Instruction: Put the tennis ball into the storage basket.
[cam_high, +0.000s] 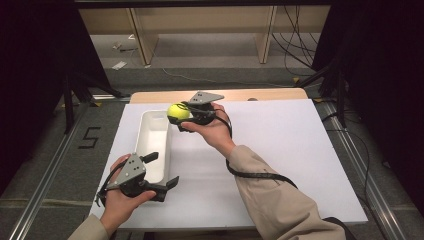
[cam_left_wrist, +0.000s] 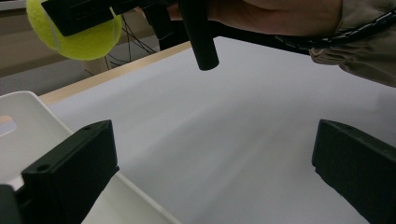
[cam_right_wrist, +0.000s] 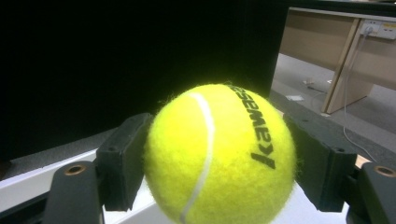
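Observation:
A yellow tennis ball (cam_high: 178, 111) (cam_right_wrist: 219, 154) (cam_left_wrist: 70, 32) hangs in the air above the far end of a white tray (cam_high: 145, 145), with my right gripper (cam_high: 180, 116) shut on it. In the right gripper view both black jaws press on the ball's sides. My left gripper (cam_high: 162, 170) is held near the table's front left, beside the near end of the tray (cam_left_wrist: 18, 121). Its jaws stand wide apart with nothing between them, over the white table (cam_left_wrist: 224, 140).
The white board (cam_high: 290, 150) covering the table stretches to the right of the tray. A cable (cam_high: 255, 175) trails from the right gripper along the sleeve. Desks and floor cables lie beyond the table's far edge.

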